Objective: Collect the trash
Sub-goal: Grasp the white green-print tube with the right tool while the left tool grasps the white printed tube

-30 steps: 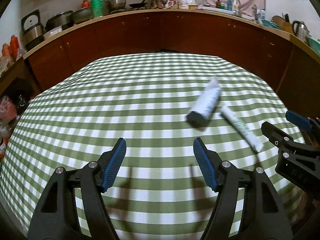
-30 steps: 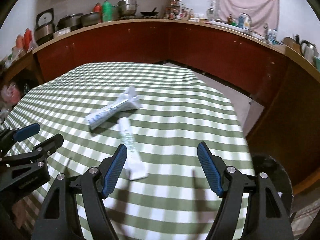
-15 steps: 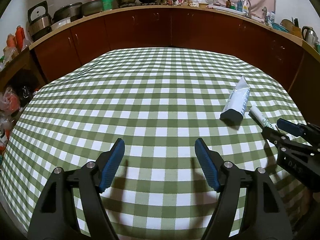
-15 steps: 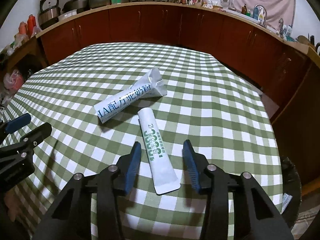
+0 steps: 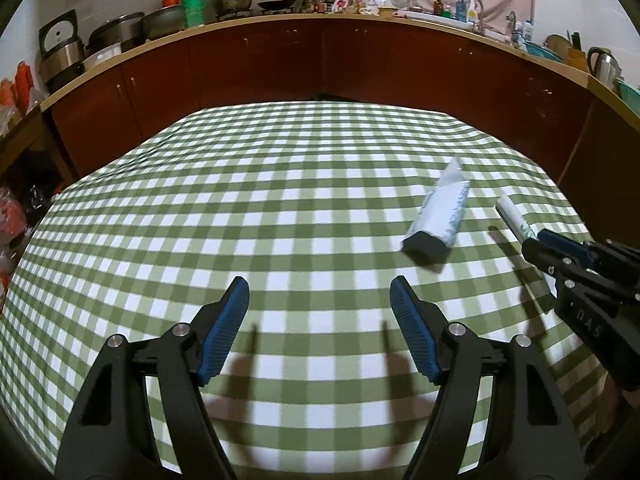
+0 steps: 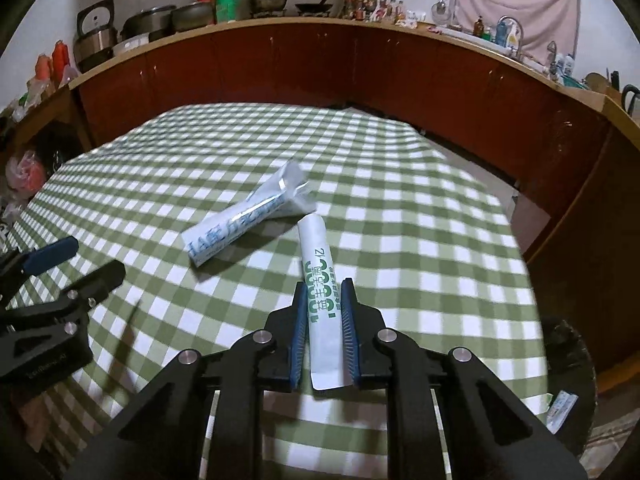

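So the right gripper [image 6: 323, 320] is basically on it already: its jaws are closing with the white sachet with green print [image 6: 320, 280] sitting right between the blue pads, and the pads look like they're touching its sides or just about to. Can't swear it's fully pinched yet. The sachet's long axis runs straight out along the fingers, near end tucked back toward the gripper's body, far end poking out ahead, so the grab is across its narrow width. Good line-up, I'd say the only risk is the thin packet buckling or sliding out as it gets lifted.

Just past the sachet's far tip, ahead and a bit left, lies the bigger blue-and-white pouch [image 6: 248, 216], angled across, its crimped end almost touching that tip. A lift could nudge it.

The left gripper [image 5: 320, 320] is off to the left with jaws wide apart, nothing between them, just checked tablecloth [image 5: 280, 208]. For it the pouch is ahead and to the right, so it's the likelier hand for that one next.

Down by the right edge of the table there's a dark trash bin [image 6: 568, 360], probably the drop spot. Kitchen counter [image 6: 360, 24] is way beyond, not in the way.
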{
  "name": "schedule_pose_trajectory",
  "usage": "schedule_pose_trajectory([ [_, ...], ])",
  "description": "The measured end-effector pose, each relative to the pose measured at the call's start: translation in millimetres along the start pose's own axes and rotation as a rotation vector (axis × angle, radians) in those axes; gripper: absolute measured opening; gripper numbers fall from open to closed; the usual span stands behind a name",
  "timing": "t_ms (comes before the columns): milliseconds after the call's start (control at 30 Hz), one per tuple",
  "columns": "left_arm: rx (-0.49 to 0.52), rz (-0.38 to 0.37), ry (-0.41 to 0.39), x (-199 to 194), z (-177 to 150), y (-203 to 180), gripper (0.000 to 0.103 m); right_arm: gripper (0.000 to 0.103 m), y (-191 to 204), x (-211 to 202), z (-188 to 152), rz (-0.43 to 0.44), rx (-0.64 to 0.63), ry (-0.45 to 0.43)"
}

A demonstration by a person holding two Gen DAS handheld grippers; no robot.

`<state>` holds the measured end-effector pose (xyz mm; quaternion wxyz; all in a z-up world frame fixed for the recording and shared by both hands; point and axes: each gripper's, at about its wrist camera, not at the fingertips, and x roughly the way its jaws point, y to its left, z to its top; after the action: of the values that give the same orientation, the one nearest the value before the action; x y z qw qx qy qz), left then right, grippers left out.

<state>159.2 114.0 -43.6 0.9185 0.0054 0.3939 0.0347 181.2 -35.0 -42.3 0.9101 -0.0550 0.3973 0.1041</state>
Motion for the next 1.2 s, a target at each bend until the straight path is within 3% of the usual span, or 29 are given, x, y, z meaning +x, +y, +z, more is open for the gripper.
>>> schedule_pose_trajectory([
  [333,0.052,-0.065,-0.016,7.6,20.9,-45.5,0.071,0.018,-35.3,-0.8,8.8,-0.033,0.059,-0.029],
  [567,0.105,-0.069,-0.012,27.5,37.1,-75.3,0.072,0.018,-59.0,4.6,9.8,-0.039,0.092,-0.029],
  [867,0.133,-0.069,0.033,59.7,48.2,-85.8,0.072,0.018,-73.8,14.2,11.3,-0.025,0.105,-0.012],
  [933,0.134,-0.075,0.036,63.5,50.0,-85.2,0.069,0.018,-75.2,16.5,10.8,-0.023,0.105,-0.006],
  [1200,0.155,-0.097,0.064,73.7,49.9,-87.4,0.034,0.018,-78.6,22.1,9.2,-0.014,0.107,0.008],
])
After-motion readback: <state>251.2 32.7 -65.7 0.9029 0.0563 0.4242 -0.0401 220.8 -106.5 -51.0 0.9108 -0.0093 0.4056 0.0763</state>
